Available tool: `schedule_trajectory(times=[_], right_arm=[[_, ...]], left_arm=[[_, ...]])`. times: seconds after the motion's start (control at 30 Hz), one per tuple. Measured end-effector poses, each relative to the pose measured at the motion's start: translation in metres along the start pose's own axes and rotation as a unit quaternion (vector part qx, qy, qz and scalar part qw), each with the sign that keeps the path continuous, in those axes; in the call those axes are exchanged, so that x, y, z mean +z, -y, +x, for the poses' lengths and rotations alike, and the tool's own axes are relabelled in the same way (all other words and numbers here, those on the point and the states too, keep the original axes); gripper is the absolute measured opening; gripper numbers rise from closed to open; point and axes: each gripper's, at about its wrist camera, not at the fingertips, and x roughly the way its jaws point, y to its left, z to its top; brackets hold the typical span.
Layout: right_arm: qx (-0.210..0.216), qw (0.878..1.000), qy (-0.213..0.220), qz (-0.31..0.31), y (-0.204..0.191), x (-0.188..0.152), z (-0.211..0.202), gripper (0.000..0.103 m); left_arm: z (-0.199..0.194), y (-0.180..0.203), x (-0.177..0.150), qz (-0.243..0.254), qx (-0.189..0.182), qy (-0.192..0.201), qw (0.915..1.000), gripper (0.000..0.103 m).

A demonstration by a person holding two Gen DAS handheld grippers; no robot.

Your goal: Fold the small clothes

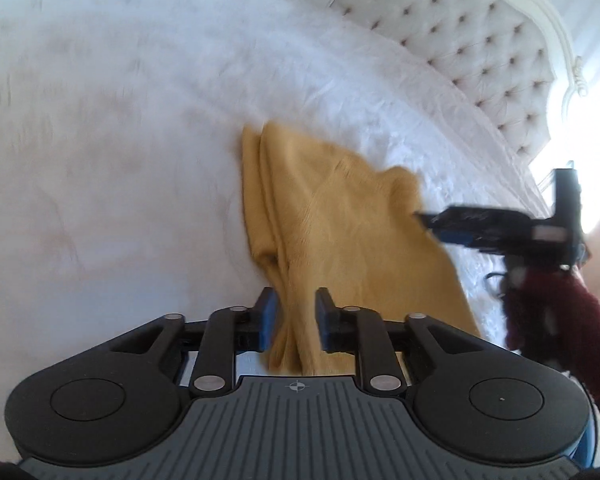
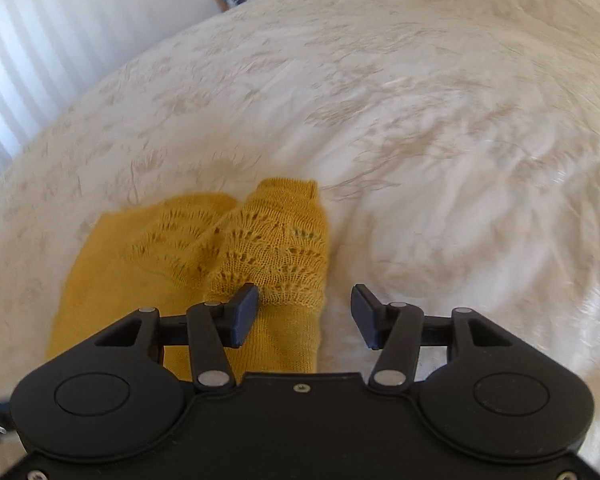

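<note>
Garment [image 1: 332,232] between left claw [image 1: 296,320] fingers

Mustard-yellow knit garment [image 2: 228,256] — lacy openwork bands — on a white bedspread [image 2: 420,120] with faint beige sprigs; black tools.

**Garment on the Bed, a Gripper at Each Side**

In the left wrist view, the knitted garment [image 1: 340,232] lay on the bedspread [image 1: 120,140] at centre frame, its lower part running down between the fingers of the left gripper [image 1: 296,320] at the bottom. The right gripper [image 1: 422,218] sat at the garment's right edge, at the right of the frame. The headboard [image 1: 472,48] stood at upper right, behind the bed. In the right wrist view, the garment [image 2: 204,256] lay at lower left, and the right gripper [image 2: 304,316] sat at bottom centre, over the garment's right edge.
</note>
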Motion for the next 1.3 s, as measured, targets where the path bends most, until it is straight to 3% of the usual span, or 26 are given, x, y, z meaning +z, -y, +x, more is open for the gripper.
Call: schedule_trajectory(times=[0.1,0.2,0.4,0.47,0.53,0.57,0.7,0.77,0.83,0.9,1.0,1.13,1.23,1.3], right_arm=[[-0.004,1.0,0.014,-0.012,-0.004,-0.001,0.005,0.059],[0.001,1.0,0.018,0.008,0.009,-0.003,0.001,0.069],[0.012,0.999,0.021,0.042,0.028,-0.016,-0.004,0.071],[0.002,0.999,0.021,0.034,0.028,-0.016,-0.008,0.071],[-0.022,0.999,0.027,0.034,0.029,-0.013,-0.016,0.071],[-0.034,0.998,0.039,0.029,0.028,-0.012,-0.023,0.071],[-0.021,0.997,0.079,-0.016,0.009,-0.003,-0.031,0.072],[0.002,0.997,0.078,-0.02,0.0,0.002,-0.022,0.072],[-0.004,0.997,0.066,-0.029,-0.005,0.004,-0.007,0.075],[-0.023,0.999,0.036,-0.008,0.005,0.002,0.015,0.08],[0.002,0.998,0.029,0.05,0.027,-0.003,0.022,0.083],[-0.006,0.998,0.052,0.022,0.014,-0.001,-0.003,0.083],[-0.005,0.996,0.085,-0.003,0.003,-0.007,-0.034,0.084],[-0.014,0.997,0.07,-0.022,-0.003,-0.017,-0.038,0.084]], left_arm=[[-0.006,0.012,0.013,0.033,0.009,0.037,0.9987,0.034],[0.009,0.021,0.029,0.038,0.01,0.047,0.9981,0.044],[0.057,0.023,0.05,0.038,0.042,0.046,0.9973,0.044],[0.075,0.017,0.055,0.042,0.078,0.03,0.9956,0.044],[0.088,0.007,0.057,0.056,0.139,0.011,0.9886,0.044],[0.09,-0.001,0.057,0.054,0.147,0.007,0.9876,0.045],[0.086,-0.017,0.054,0.033,0.127,0.006,0.9913,0.046],[0.085,-0.013,0.051,0.045,0.132,0.007,0.9903,0.046],[0.085,-0.011,0.048,0.055,0.134,0.008,0.9894,0.047],[0.085,-0.014,0.048,0.055,0.132,0.008,0.9898,0.047],[0.087,-0.015,0.048,0.049,0.129,0.008,0.9903,0.048],[0.08,-0.006,0.051,0.052,0.144,0.011,0.9881,0.048],[0.055,0.008,0.046,0.055,0.137,0.038,0.9883,0.047],[0.043,0.016,0.033,0.064,0.13,0.039,0.9887,0.047]])
